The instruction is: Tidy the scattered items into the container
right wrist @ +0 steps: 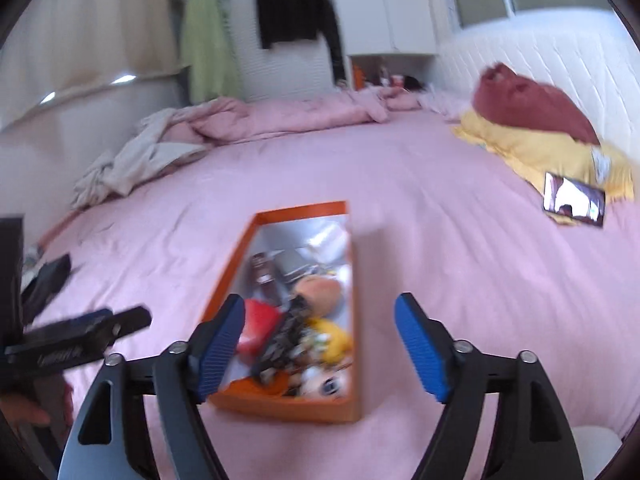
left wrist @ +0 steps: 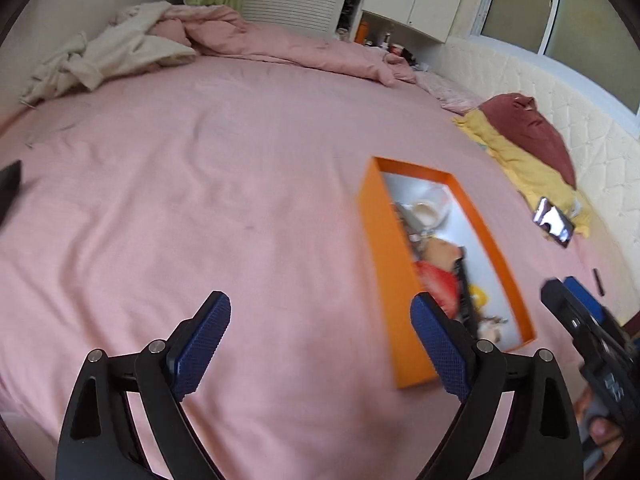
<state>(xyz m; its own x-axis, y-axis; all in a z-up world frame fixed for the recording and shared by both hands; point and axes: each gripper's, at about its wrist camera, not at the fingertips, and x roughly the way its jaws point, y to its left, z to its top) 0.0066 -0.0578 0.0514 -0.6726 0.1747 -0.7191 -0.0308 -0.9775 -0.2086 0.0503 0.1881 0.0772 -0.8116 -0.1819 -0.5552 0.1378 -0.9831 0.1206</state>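
Clutter fills the orange box (right wrist: 280, 402) on the bed; both claws (left wrist: 320, 344) (right wrist: 320, 344) spread, empty.

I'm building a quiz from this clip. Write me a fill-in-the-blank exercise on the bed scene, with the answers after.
1. The scattered items lie inside a box coloured ____.
2. The phone rests partly on a cloth coloured ____.
3. The bed sheet is coloured ____.
4. The right tool and the left tool both have their jaws ____, with nothing between them.

Missing words: orange; yellow; pink; open
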